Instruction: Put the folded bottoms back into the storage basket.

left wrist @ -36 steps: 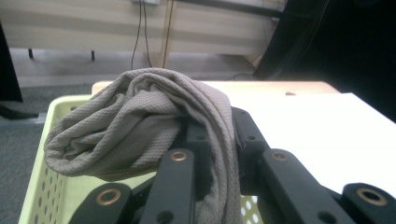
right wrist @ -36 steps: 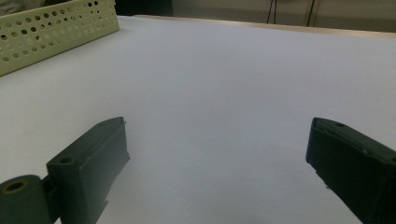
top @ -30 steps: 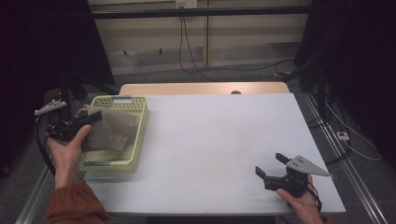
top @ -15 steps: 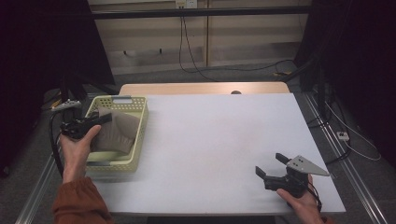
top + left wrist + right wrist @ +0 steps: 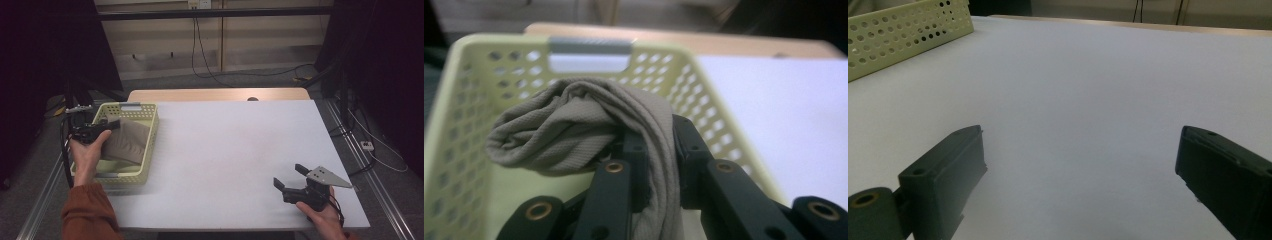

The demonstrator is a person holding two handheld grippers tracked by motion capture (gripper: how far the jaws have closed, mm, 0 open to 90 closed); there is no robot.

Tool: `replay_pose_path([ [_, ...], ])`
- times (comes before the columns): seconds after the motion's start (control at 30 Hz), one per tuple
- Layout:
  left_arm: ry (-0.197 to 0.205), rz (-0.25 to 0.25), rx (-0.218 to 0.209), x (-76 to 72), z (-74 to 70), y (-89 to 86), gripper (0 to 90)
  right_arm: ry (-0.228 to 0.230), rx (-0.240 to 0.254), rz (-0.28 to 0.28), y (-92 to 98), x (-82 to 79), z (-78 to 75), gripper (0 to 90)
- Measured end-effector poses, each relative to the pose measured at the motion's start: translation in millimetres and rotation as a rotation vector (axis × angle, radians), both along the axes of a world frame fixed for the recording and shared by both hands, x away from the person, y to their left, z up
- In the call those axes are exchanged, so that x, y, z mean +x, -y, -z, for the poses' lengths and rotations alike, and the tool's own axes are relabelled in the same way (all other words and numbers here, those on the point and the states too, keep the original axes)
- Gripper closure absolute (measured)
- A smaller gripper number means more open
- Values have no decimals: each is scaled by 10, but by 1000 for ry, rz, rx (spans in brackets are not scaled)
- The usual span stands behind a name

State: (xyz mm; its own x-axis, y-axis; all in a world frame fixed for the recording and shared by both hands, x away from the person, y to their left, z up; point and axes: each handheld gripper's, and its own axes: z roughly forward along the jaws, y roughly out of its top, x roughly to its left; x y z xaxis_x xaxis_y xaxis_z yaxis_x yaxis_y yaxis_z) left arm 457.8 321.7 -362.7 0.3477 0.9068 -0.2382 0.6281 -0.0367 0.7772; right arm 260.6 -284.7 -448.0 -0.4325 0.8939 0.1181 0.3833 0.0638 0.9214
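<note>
Since a second ago, the left gripper (image 5: 102,131) has come down lower and now sits inside the basket (image 5: 150,142) with the cloth (image 5: 127,145). It is pinching a fold of the cloth between its jaws, as the left gripper view shows, where the cloth (image 5: 574,130) bunches up over the jaws. The cloth is brown and lies in the yellow basket at the left side of the table (image 5: 225,150). The right gripper (image 5: 292,182) has stayed in the same spot near the front right of the table, with its jaws wide apart and nothing between them. The cloth looks soft and light. It will likely flop, hang down and change shape when lifted, so it cannot be held like a stiff thing. It should not break or slip much, since the weave looks rough. A good place to grab is a thick fold or a bunched edge, so the gripper gets enough cloth to hold on to.
</note>
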Motion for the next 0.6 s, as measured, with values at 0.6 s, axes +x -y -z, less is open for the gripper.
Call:
replay_pose_path([
  [0.6, -215, -50, 223, 103, 163, -143, 793, -3, -1, -3, -2, 6, 4, 52],
])
